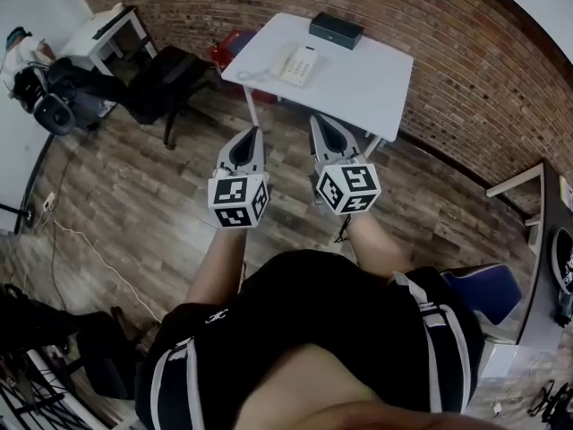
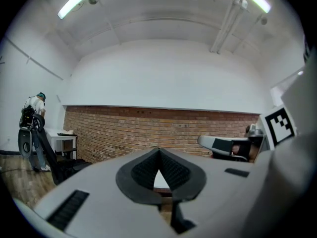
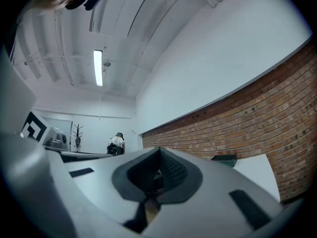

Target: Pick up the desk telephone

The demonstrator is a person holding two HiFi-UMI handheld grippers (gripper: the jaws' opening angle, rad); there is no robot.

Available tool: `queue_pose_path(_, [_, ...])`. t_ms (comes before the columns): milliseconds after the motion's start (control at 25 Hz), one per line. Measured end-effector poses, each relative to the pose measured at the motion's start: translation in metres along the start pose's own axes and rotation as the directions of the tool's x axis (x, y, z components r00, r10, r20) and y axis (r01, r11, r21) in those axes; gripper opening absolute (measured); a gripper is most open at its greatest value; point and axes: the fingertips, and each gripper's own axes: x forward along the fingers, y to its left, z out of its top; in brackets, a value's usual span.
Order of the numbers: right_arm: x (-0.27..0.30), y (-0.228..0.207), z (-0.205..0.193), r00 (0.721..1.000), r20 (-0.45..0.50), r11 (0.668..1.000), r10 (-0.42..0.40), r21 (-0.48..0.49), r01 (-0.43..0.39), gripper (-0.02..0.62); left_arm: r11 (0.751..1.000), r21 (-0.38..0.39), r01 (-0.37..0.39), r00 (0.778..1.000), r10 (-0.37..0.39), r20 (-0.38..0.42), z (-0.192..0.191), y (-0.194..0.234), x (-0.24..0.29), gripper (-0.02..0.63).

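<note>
— Nearest the camera?
— Black shirt (image 1: 313, 330) with white stripes, filling the bottom of the head view. Past it, two bare forearms (image 1: 219, 267) reaching forward.
— And at their ends?
— Left gripper (image 1: 253, 133) and right gripper (image 1: 319, 120), side by side above the wood floor (image 1: 134, 204). Both aimed toward the tabletop (image 1: 363, 83), tips short of its near edge.
— Jaws?
— Pressed together on both, tip to tip, nothing gripped. Plain enough in each gripper view.
— Phone?
— White phone (image 1: 298, 64), lying on the left part of the tabletop, handset on its cradle, cord curling off toward the left corner. Well apart from both grippers, untouched.
— Anything else up there?
— Dark box (image 1: 336, 30) at the far edge, close to the brick wall (image 1: 448, 70), apart from the phone.
— Around the room?
— Black chair (image 1: 170, 79) left of the tabletop, small white table (image 1: 107, 27) farther left, and a person (image 1: 22, 52) in the far left corner.
</note>
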Motion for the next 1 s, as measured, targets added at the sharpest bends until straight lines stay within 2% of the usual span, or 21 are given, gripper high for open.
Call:
queue_pose_path(200, [0.011,0.022,-0.005,0.999,0.013,0.999,-0.031,-0.012,0.031,-0.002,1.000,0.007,0.017,1.000,-0.017,-0.006,-0.002,0.026,-0.007,0.000])
queue_pose_path(560, [0.042,0.008,-0.004,0.998,0.016,0.998,-0.057,0.013,0.057,-0.002,1.000,0.014,0.015,1.000,-0.016,0.014,0.007,0.049,0.014,0.000])
queue_pose_path(1000, [0.117,-0.032,-0.018,0.998,0.032,0.998,-0.058,0.038,0.057,-0.002,1.000,0.011,0.024,1.000,-0.024,0.005,0.007,0.082,0.092,0.000])
